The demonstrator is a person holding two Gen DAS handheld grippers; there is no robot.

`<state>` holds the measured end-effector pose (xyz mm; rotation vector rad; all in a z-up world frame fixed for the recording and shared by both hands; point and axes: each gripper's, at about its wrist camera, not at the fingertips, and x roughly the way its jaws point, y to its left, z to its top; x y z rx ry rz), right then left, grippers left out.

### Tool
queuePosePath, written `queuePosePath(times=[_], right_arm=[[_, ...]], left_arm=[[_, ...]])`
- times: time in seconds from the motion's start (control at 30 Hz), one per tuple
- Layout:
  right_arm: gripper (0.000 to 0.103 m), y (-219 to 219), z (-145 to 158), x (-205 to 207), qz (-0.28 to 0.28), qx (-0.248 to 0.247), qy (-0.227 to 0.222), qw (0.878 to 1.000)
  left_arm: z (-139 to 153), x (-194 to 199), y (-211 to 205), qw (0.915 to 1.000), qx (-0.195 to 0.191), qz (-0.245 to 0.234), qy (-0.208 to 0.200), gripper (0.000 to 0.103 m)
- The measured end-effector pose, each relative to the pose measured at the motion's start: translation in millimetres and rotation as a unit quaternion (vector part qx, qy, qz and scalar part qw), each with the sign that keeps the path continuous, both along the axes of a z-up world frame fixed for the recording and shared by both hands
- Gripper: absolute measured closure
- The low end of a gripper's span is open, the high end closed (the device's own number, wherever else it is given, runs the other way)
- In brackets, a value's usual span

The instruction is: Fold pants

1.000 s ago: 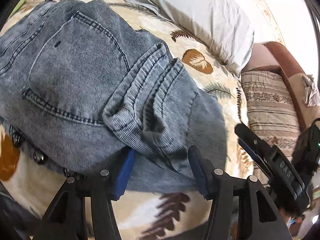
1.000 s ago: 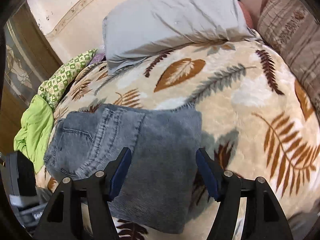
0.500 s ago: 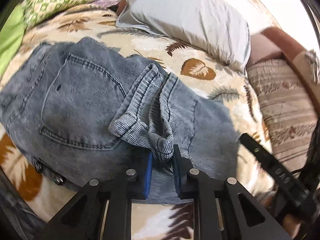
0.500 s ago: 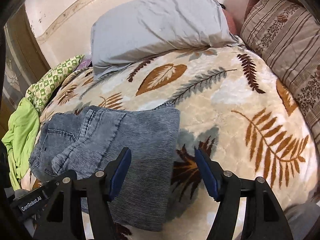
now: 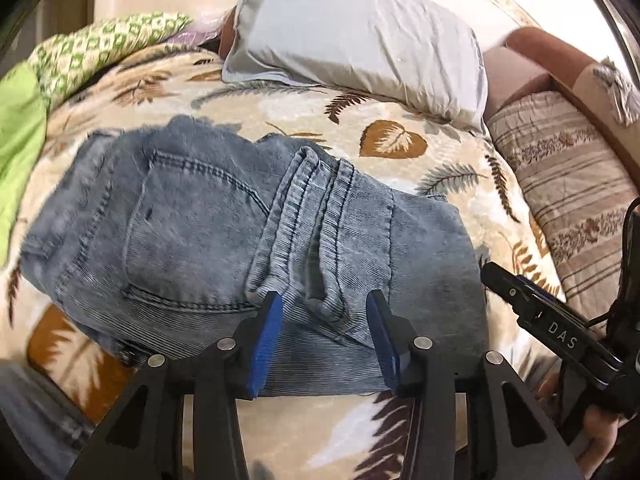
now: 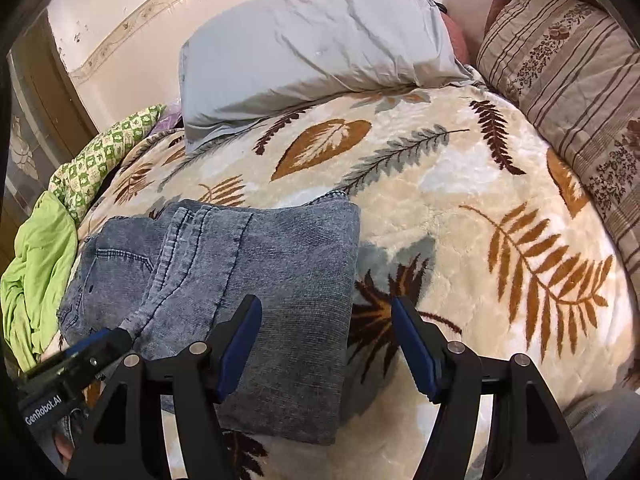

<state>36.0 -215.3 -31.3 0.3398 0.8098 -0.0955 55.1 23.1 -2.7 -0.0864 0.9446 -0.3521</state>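
The folded blue-grey denim pants (image 5: pixel 248 240) lie on the leaf-patterned cream blanket (image 6: pixel 460 208). The left wrist view alone shows the hem fold between the opening left claw (image 5: pixel 324 332), untouched. The right view shows the right claw (image 6: pixel 326 344) wide and empty, one grey pillow (image 6: pixel 312 44), one striped cushion (image 6: pixel 572 80).

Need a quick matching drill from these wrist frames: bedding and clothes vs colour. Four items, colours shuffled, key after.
Things:
1. pants
2. pillow
3. blanket
4. crumpled cloth at the bed's left edge

Colours:
A. cream with brown and grey leaves
B. lime green
C. faded blue-grey denim
D. plain pale grey

Pairs: 1-C, 2-D, 3-A, 4-B
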Motion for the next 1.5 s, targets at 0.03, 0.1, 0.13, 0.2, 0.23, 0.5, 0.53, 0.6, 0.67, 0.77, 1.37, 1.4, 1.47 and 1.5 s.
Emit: queuePosePath(times=[0.03,0.1,0.13,0.2,0.23,0.5,0.53,0.6,0.67,0.77,1.37,1.4,1.47,1.5], right_arm=[[0.033,1,0,-2,-0.002,-0.001,0.000,1.000],[0.031,2,-1,-4,-0.004,0.000,0.002,1.000],[0.031,2,-3,-4,-0.003,0.004,0.006,1.000],[0.031,-1,-10,-3,0.000,0.028,0.019,0.999],[0.031,-1,-13,-2,0.003,0.041,0.023,0.999],[0.036,-3,-32,-7,-0.008,0.069,0.066,0.995],[0.043,-3,-33,-7,-0.009,0.068,0.067,0.995],[0.051,0,-33,-6,-0.011,0.052,0.072,0.996],[0.067,6,-33,-7,-0.018,0.025,0.077,0.997],[0.091,15,-29,-9,-0.024,0.004,0.080,0.996],[0.038,33,14,-23,0.039,0.047,-0.024,0.998],[0.038,39,16,-18,0.054,0.049,-0.026,0.997],[0.038,58,21,-4,0.096,0.066,-0.029,0.993],[0.038,66,21,1,0.109,0.068,-0.027,0.991]], left_arm=[[3,-3,0,1.0000,0.004,-0.003,-0.003,0.057],[3,-8,0,0.9998,0.015,-0.008,0.001,0.047],[-2,0,-1,0.9998,0.012,-0.012,0.011,0.044],[-19,7,-1,0.9989,-0.012,-0.014,0.044,0.045],[-26,14,-2,0.9981,-0.018,-0.010,0.058,0.046],[-21,20,18,0.9937,-0.097,0.014,0.055,0.044],[-25,23,17,0.9947,-0.085,0.020,0.054,0.048],[-35,27,11,0.9967,-0.054,0.032,0.052,0.064],[-39,27,7,0.9964,-0.053,0.030,0.058,0.076],[-30,18,2,0.9982,-0.048,0.017,0.032,0.085],[12,27,84,0.9849,-0.099,0.134,0.046,0.042],[11,29,97,0.9817,-0.106,0.149,0.053,0.042],[5,38,133,0.9689,-0.117,0.207,0.069,0.042],[1,40,147,0.9614,-0.123,0.234,0.075,0.042]])
